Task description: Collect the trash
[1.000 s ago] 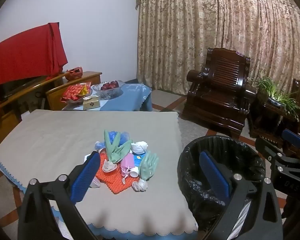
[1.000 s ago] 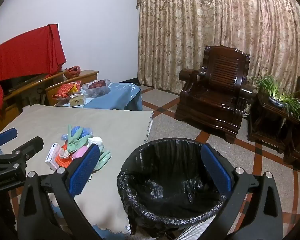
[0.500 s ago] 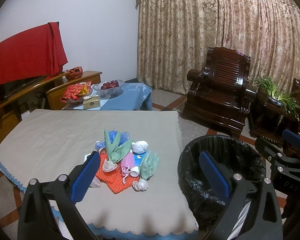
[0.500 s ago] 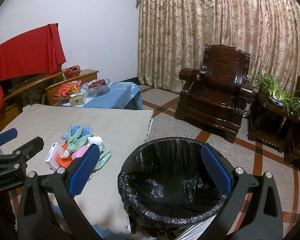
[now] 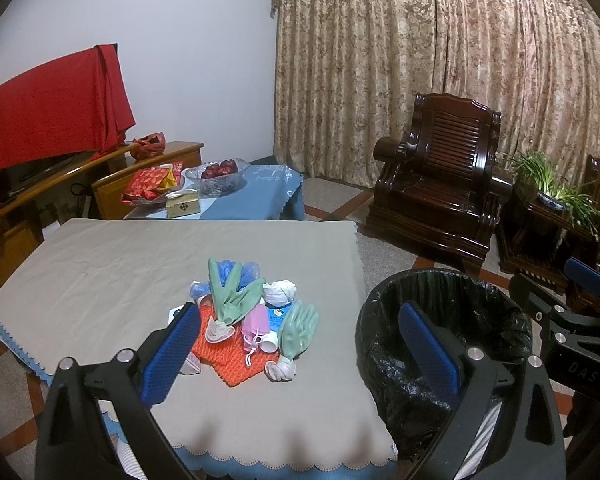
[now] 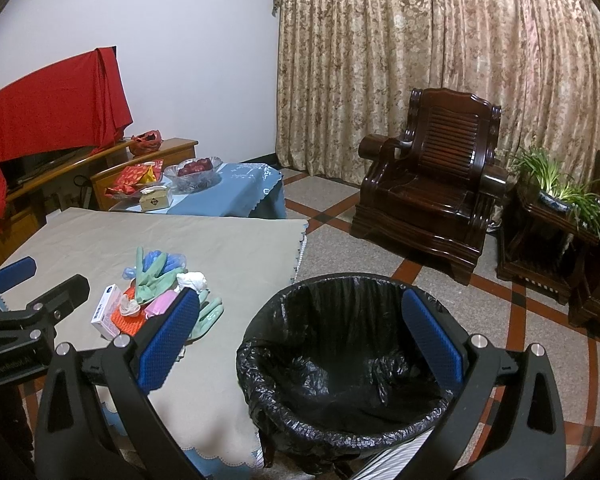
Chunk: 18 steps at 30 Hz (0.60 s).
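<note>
left gripper up above the near edge of the table, jaws spread wide, nothing between the blue pads. right gripper likewise splayed wide and empty, hanging over the bin, with its black liner.

trash pile sitting mid-table on the beige cloth, toward the near right side. in the heap: a green glove draped over blue plastic, a second green glove lying to the right, an orange knitted mat underneath, a pink pouch, crumpled white tissue at the back and another wad at the front. from the right wrist view, also a small white box at the pile's left edge.

bin standing on the floor just beside the table's right edge, nothing showing inside but the liner. neither claw touching the pile.

behind: low blue-covered table with a glass fruit bowl, dark wooden armchair, patterned curtain.
</note>
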Available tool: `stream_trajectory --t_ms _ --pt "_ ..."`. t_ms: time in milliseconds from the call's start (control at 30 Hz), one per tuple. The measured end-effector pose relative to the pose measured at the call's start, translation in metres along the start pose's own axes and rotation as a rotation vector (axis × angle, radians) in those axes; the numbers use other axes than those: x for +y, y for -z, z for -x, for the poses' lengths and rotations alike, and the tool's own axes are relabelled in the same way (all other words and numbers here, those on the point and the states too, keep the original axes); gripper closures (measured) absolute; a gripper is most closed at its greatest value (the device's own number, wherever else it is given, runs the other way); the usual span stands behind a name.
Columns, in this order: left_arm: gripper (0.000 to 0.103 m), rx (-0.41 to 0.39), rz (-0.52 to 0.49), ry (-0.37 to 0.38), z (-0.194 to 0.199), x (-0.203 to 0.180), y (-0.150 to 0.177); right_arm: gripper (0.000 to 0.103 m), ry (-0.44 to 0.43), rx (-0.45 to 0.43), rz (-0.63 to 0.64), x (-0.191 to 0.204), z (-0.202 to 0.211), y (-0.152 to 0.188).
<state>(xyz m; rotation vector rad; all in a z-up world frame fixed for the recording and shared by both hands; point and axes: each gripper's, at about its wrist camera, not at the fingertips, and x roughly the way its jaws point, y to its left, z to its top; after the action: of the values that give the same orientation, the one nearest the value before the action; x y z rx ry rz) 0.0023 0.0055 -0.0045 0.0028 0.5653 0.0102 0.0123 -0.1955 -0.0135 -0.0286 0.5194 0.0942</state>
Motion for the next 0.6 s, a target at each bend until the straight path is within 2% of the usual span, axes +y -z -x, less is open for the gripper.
stream_trajectory --t_ms 600 --pt "0.006 0.008 0.003 -0.003 -0.0041 0.0002 0.0065 0.005 -0.001 0.008 -0.002 0.0066 -0.0080 0.0066"
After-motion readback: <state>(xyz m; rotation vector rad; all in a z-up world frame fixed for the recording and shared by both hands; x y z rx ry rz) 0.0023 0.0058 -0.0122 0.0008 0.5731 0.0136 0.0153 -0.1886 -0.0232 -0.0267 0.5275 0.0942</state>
